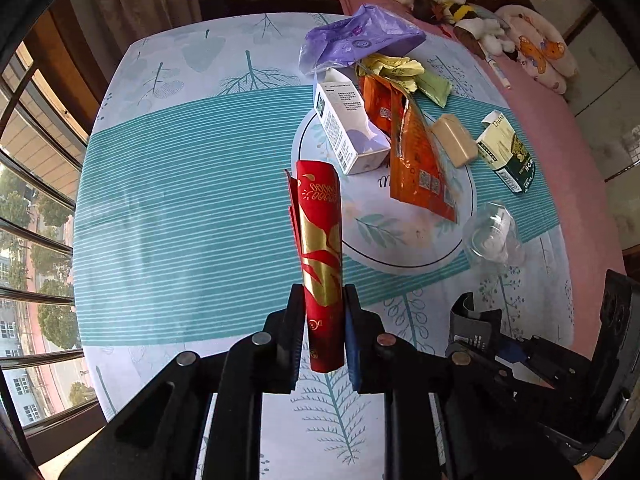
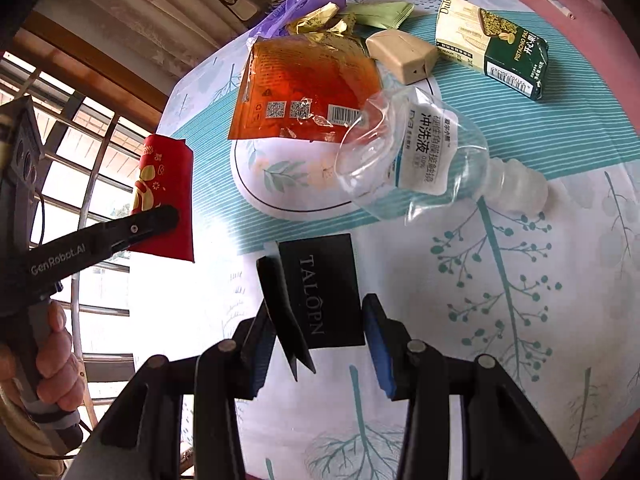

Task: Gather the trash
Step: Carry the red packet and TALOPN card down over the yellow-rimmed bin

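Note:
My left gripper is shut on a red and gold packet, held upright above the table; it also shows in the right wrist view. My right gripper holds a black TALOPN box between its fingers, low over the tablecloth. More trash lies on the table: an orange foil pouch, a clear plastic bottle, a green and cream carton, a beige block, a white box, a purple bag and yellow wrappers.
The table carries a teal and white leaf-print cloth with a round white mat. A window with bars is on the left. A pink bed with soft toys lies beyond the table at the right.

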A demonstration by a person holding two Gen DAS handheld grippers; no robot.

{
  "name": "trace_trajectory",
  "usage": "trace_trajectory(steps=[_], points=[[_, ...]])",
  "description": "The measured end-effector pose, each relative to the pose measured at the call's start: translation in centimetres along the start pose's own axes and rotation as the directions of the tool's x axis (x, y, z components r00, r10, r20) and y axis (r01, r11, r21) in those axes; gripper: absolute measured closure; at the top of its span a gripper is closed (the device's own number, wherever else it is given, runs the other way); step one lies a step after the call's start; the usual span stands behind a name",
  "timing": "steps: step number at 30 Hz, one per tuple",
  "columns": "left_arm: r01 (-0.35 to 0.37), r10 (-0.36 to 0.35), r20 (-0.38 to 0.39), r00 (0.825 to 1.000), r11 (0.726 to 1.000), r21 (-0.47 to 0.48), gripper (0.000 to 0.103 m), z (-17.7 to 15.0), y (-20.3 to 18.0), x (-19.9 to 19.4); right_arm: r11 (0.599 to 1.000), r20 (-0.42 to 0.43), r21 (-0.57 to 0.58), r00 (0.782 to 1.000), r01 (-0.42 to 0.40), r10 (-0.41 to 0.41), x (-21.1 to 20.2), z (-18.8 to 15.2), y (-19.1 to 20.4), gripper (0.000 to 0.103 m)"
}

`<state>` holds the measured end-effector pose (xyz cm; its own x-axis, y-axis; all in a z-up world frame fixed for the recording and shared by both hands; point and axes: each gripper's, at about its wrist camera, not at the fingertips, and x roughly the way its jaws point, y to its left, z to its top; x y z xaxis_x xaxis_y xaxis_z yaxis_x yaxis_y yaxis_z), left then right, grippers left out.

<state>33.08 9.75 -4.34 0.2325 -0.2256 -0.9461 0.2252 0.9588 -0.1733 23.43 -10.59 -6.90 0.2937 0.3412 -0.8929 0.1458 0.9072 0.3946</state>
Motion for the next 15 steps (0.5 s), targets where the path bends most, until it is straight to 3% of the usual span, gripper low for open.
trace_trajectory(steps=[8,15], points=[[-0.020,0.021,0.088,0.996,1.000,-0.010,0.087,-8.3,-3.4,-4.6,0.995,-0.024,-0.082,0.998,-0.061,0.059,-3.7,-4.7,-1.0,0.061],[0.018,-0.010,0.094,0.995,0.996,-0.086,0.087,-16.6,-8.2,-5.6,0.980,-0.039,-0.183,0.996,-0.081,0.075,-7.8,-10.8,-3.3,0.061]])
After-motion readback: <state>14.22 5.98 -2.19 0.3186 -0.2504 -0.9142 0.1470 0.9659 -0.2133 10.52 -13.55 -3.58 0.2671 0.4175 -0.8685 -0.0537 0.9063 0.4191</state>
